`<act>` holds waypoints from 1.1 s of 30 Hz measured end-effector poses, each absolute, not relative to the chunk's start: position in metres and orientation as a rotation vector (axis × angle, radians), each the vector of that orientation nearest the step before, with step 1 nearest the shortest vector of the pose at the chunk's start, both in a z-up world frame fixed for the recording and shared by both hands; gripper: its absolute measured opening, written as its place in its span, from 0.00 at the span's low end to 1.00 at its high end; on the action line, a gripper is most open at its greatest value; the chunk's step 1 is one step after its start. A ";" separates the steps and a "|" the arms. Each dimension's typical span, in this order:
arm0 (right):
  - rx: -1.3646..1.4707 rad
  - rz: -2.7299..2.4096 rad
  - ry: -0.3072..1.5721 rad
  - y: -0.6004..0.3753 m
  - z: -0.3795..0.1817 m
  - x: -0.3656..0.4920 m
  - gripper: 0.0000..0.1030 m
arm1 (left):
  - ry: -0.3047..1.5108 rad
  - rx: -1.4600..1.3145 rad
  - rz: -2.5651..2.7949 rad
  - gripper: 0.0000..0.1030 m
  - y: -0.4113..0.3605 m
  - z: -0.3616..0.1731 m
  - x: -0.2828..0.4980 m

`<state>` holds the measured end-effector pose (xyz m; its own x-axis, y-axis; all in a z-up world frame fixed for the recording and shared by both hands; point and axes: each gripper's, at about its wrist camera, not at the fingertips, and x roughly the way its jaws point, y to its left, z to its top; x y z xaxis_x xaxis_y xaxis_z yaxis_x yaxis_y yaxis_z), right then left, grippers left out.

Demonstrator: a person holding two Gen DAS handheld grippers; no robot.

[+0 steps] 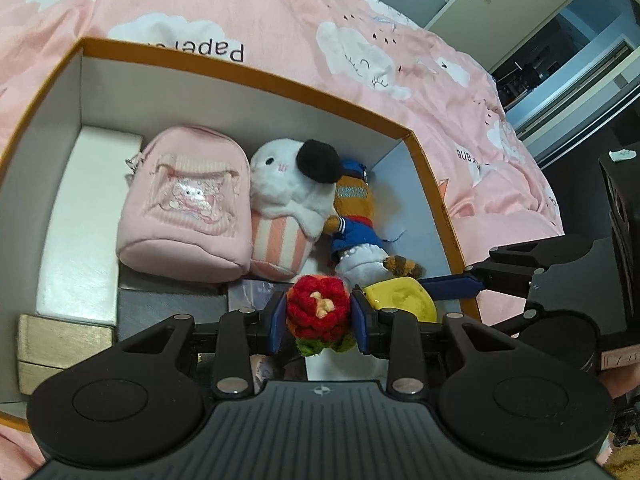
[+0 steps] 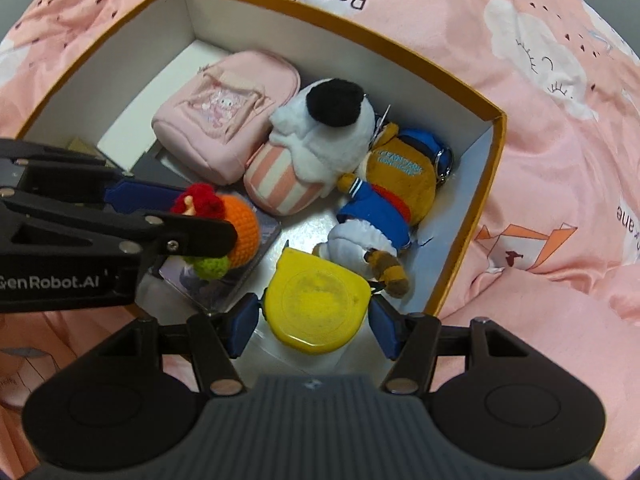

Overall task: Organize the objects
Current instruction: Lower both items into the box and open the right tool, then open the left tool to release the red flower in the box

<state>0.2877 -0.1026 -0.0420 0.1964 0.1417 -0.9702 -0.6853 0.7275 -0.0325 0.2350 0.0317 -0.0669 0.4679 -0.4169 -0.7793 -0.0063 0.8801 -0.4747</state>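
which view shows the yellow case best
The right wrist view: the yellow case faces the camera whole, between the right gripper's fingers. In the left wrist view only part of it shows, behind the left gripper and its crochet flower.

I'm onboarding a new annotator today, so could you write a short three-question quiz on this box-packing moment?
1. True or false: the left gripper is clamped on a crocheted flower.
2. Which item sits between the right gripper fingers? A) pink pouch B) yellow case C) striped cupcake plush
3. Fill in: in the box, the pink pouch lies directly beside the ____ plush.

Key:
1. True; both pads press its red bloom.
2. B, the yellow case; whether the pads actually touch it is unclear.
3. Cupcake plush, which touches the pouch on one side and the plush in the blue jacket on the other.
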 end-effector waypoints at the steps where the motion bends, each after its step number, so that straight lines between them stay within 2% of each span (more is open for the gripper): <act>1: -0.532 0.621 1.250 -0.102 -0.042 0.287 0.60 | 1.067 -0.451 -0.263 0.37 0.031 -0.068 0.236; 9: -0.543 0.631 1.187 -0.108 -0.030 0.282 0.66 | 1.116 -0.436 -0.245 0.37 0.020 -0.071 0.244; 18: -0.419 0.484 0.885 -0.148 0.003 0.257 0.70 | 1.182 -0.281 -0.185 0.37 -0.008 -0.069 0.254; 33: 0.002 0.423 0.904 -0.212 -0.021 0.254 0.70 | 1.344 -0.118 -0.168 0.37 -0.057 -0.096 0.272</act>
